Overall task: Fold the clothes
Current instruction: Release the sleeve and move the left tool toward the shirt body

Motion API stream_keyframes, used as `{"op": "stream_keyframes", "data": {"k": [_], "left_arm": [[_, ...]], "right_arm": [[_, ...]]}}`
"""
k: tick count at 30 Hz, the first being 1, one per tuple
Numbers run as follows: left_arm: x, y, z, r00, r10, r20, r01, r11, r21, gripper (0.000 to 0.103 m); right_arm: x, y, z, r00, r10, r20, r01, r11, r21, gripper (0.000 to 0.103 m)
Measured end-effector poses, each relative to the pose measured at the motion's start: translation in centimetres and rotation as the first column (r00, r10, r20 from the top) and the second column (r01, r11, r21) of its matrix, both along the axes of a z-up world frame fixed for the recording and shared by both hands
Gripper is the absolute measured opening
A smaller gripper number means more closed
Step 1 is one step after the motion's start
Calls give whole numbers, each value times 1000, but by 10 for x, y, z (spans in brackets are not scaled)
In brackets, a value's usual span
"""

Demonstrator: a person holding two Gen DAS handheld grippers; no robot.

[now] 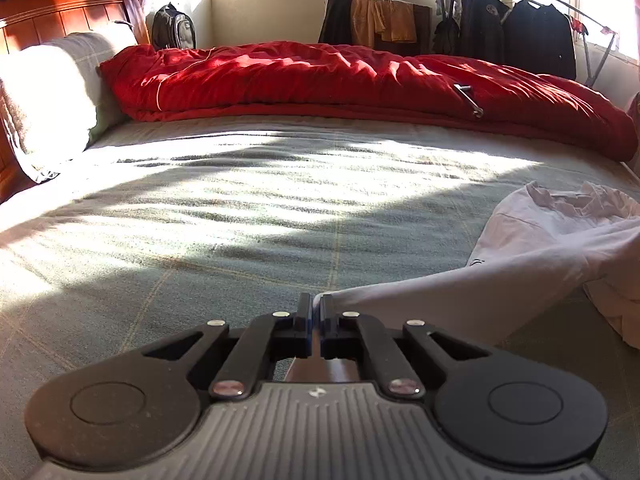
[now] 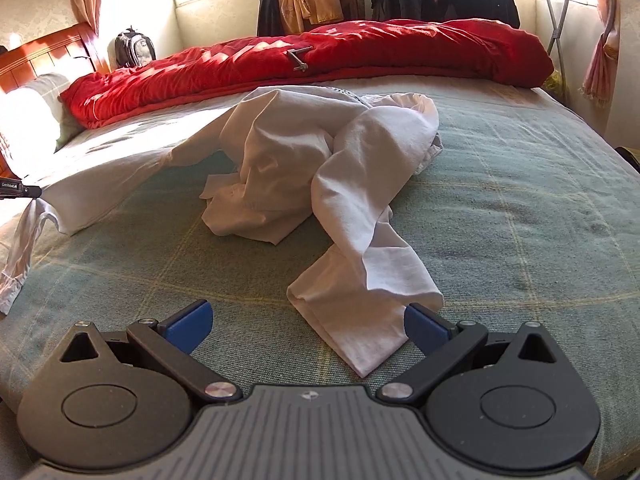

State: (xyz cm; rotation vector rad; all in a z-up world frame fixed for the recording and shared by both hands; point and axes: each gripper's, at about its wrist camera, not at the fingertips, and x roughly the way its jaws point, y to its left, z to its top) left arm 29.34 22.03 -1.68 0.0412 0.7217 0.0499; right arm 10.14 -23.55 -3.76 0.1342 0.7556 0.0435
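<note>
A crumpled white long-sleeved shirt lies in the middle of the green checked bed cover. My left gripper is shut on the end of one sleeve, which runs off to the right toward the shirt's bulk. In the right wrist view that sleeve is stretched out to the left edge, where the left gripper's tip shows. My right gripper stands open low over the bed. The other sleeve's cuff lies between its blue pads without being pressed.
A red quilt is bunched along the far side of the bed. A pillow rests against the wooden headboard on the left. Beyond the bed are a backpack and a drying rack with dark clothes under the windows.
</note>
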Motion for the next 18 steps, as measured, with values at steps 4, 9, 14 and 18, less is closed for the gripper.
{"op": "stream_keyframes", "data": {"k": [4,9,14,18], "left_arm": [[21,27,3,997,76,-7,-76,997,1,0],[28,33,4,1000,-9,-5,8,992,-122,0],[47,-12,-9,982,-182,-46,171,967,-189,18],[74,-52,-26,961,-268,-71,246,942,-227,31]], "right_arm": [[6,1,1,1000,2,7,-2,1000,3,103],[13,6,-2,1000,17,4,-17,1000,1,103],[22,7,-3,999,33,8,-33,999,15,103],[26,4,3,998,57,39,-58,998,18,103]]}}
